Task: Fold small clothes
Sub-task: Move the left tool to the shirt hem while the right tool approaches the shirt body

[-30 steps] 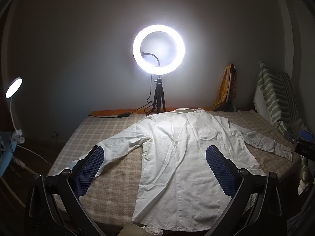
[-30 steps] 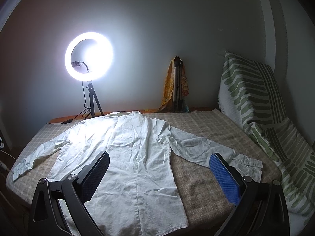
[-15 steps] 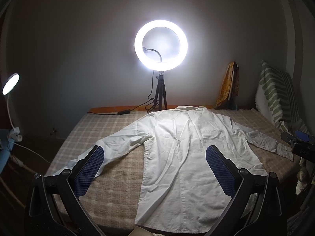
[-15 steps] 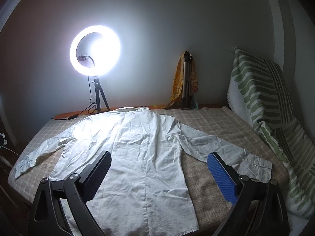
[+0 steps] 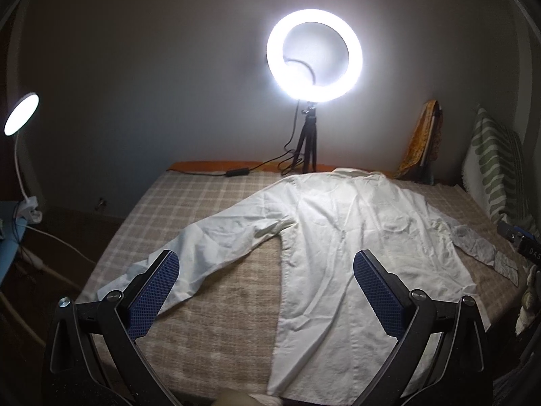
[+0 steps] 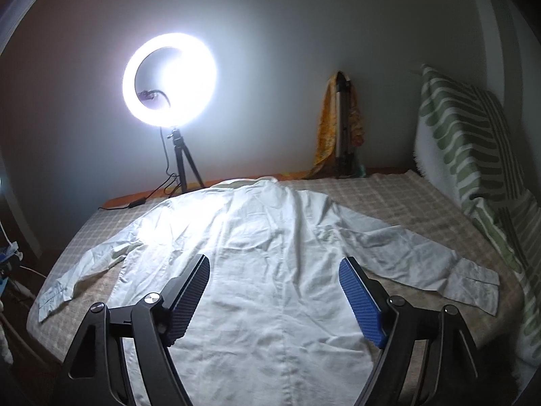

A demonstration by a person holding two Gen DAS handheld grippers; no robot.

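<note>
Where right wrist misses it, left wrist's desk lamp (image 5: 21, 114).

A ring light (image 5: 314, 55) on a tripod is blazing at the far wall, blowing out to pure white glare in both views and washing over the white shirt (image 6: 257, 270) (its upper back is nearly overexposed in the right wrist view). A small desk lamp (image 5: 21, 114) is glowing at the left edge. Elsewhere the room is staying dim, corners are darkening, and fisheye distortion is bending the edges.
</note>
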